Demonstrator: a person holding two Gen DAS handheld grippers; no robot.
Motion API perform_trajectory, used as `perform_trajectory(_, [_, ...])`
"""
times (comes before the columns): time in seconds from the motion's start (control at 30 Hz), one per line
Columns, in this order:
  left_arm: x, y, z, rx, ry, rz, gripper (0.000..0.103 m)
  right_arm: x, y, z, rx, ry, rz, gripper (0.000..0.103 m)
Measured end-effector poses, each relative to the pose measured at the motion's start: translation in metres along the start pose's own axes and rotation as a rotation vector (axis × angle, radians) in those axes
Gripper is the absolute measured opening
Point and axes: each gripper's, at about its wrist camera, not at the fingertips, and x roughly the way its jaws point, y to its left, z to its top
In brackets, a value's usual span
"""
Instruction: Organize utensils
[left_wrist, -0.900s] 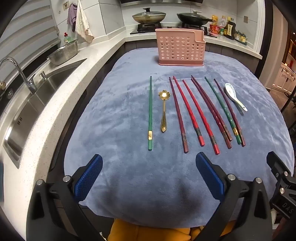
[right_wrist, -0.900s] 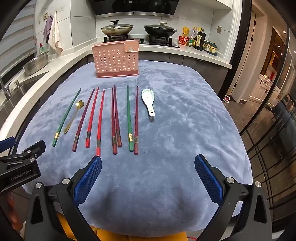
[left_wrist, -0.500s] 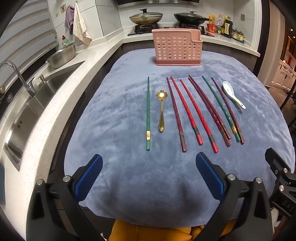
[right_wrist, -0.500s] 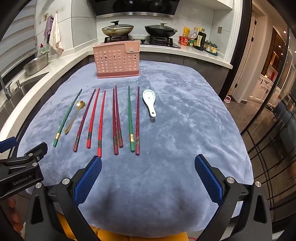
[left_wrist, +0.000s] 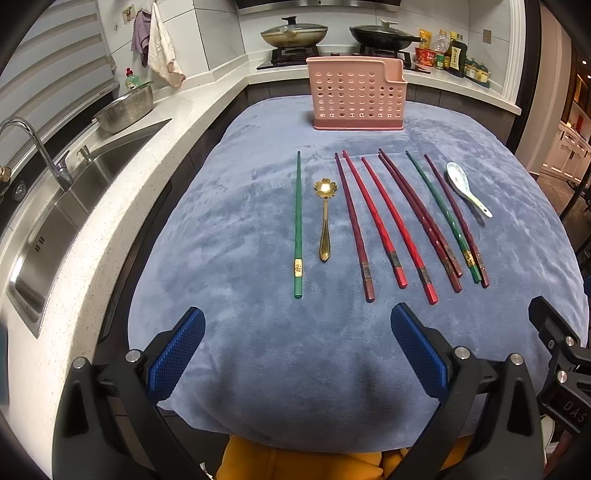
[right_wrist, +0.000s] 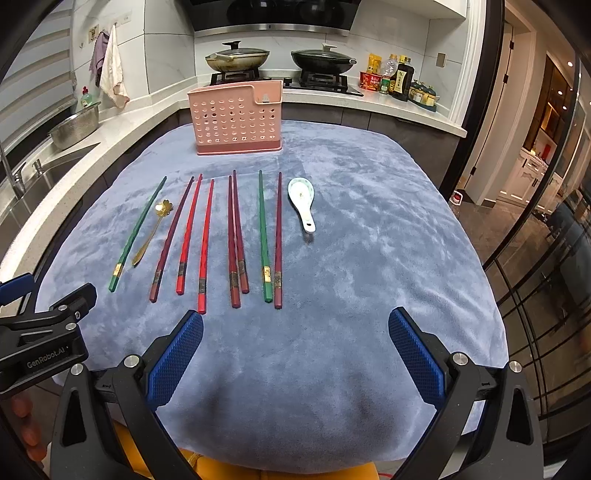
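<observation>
Both tongs, left (left_wrist: 297, 352) and right (right_wrist: 295, 354), gape empty. Slim lacquered chopsticks (right_wrist: 203, 243) at twelve o'clock look light, stiff, slippery; pinch mid-shaft.

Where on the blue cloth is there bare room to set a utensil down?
Free: the near strip between both open grippers, left gripper and right gripper, and the chopstick row; the cloth right of the ceramic spoon; the band before the pink holder. Crowded: the row from the green chopstick across to that spoon.

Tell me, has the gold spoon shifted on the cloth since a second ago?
No. The gold spoon lies between the lone green chopstick and the first dark red chopstick, as before.
</observation>
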Motion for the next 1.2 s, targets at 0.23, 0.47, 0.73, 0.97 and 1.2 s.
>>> perform_trajectory(0.23, [0.0016, 0.0008, -0.0001, -0.002, 0.003, 0.0, 0.096, -0.0006, 0.0015, 0.0, 0.0, 0.0, 0.001, 0.096])
perform_trajectory(0.47, [0.0037, -0.0006, -0.0013, 0.002, 0.011, 0.003, 0.096, -0.0005, 0.0015, 0.0, -0.003, 0.0, 0.0, 0.096])
perform_trajectory(0.73, [0.0056, -0.0008, -0.0015, 0.003, 0.017, 0.005, 0.096, 0.0, 0.0038, 0.0004, -0.012, 0.0, 0.003, 0.096])
perform_trajectory(0.97, [0.0061, -0.001, -0.0027, 0.006, 0.017, 0.006, 0.096, 0.0005, 0.005, 0.0011, -0.013, 0.0, 0.009, 0.096])
perform_trajectory(1.2, [0.0048, -0.0019, -0.0011, 0.008, 0.013, 0.005, 0.096, 0.0014, 0.0032, 0.0009, -0.003, 0.0, 0.012, 0.096])
